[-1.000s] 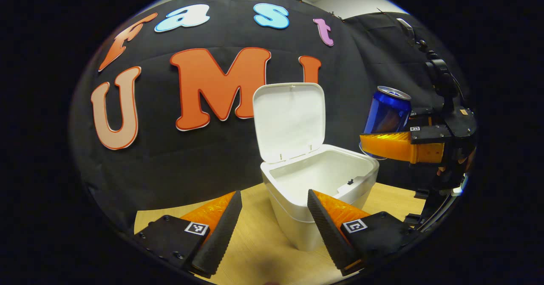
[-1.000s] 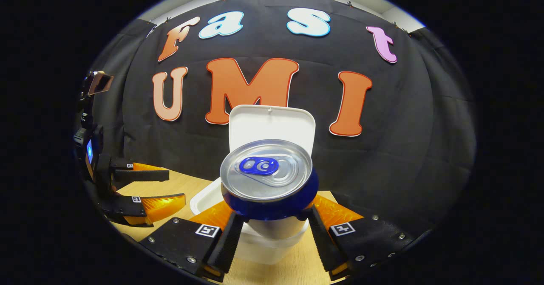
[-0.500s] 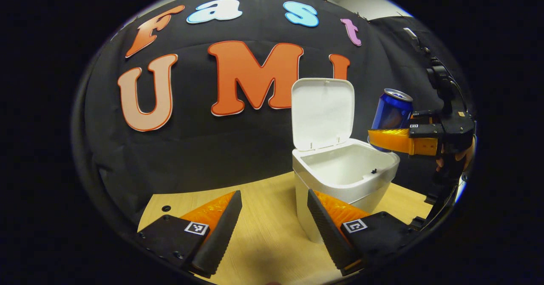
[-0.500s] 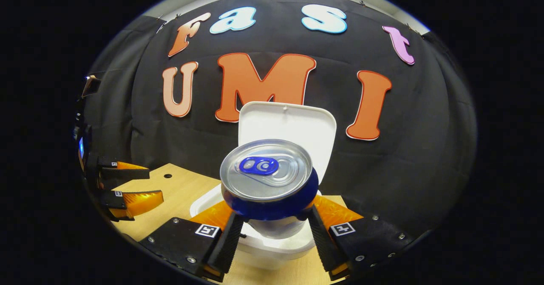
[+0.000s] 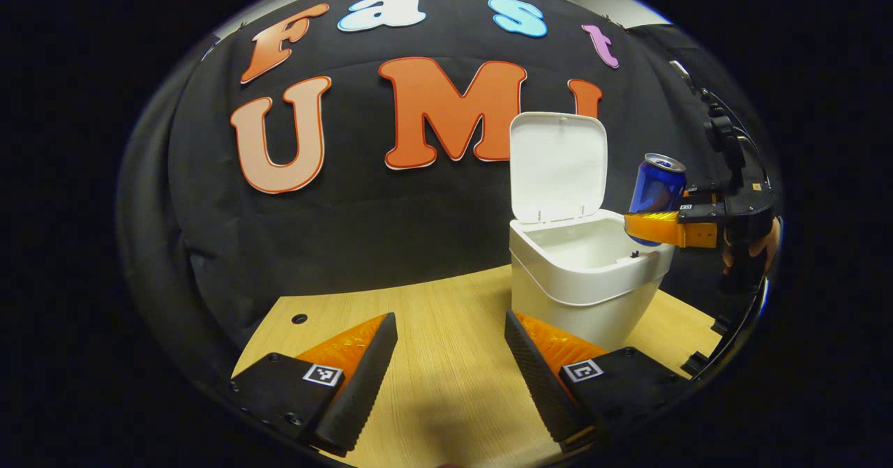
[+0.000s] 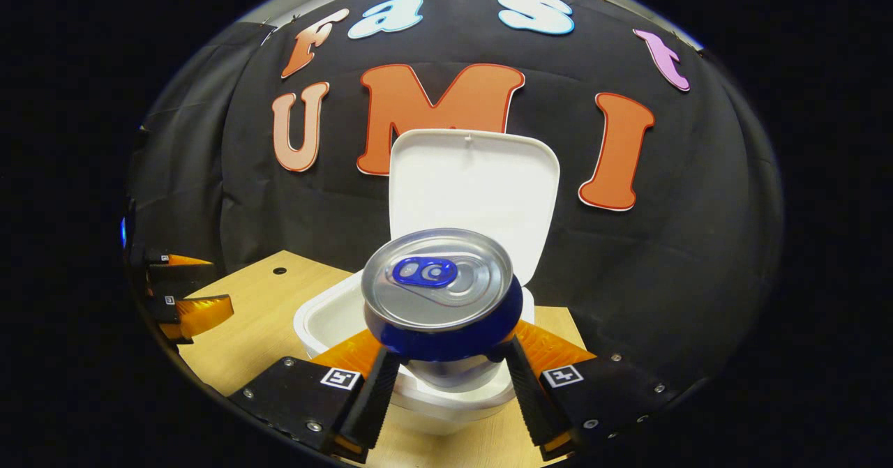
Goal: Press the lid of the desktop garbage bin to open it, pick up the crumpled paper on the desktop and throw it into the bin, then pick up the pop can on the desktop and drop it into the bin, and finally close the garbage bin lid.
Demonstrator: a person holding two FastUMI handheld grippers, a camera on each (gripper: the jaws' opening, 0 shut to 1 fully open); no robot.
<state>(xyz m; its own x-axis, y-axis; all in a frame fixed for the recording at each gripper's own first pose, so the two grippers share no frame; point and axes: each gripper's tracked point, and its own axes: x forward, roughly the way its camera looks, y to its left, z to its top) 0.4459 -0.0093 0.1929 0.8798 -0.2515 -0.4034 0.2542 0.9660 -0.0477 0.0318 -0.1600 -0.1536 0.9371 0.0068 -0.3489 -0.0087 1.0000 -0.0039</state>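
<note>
Now the can step is under way. Going left to right in the left gripper view, the left gripper (image 5: 450,377) is hanging low over the near part of the table (image 5: 432,314), its fingers spread wide and holding nothing; the bin (image 5: 582,280) is standing further right with its lid (image 5: 557,168) tipped up, and the right gripper (image 5: 659,227) is gripping the can (image 5: 656,185) from both sides at the bin's far right rim. In the right gripper view the can (image 6: 443,293) is sitting upright just above the bin's mouth. Next, I judge, the can needs centring over the opening before the fingers part; no paper is visible on the table
</note>
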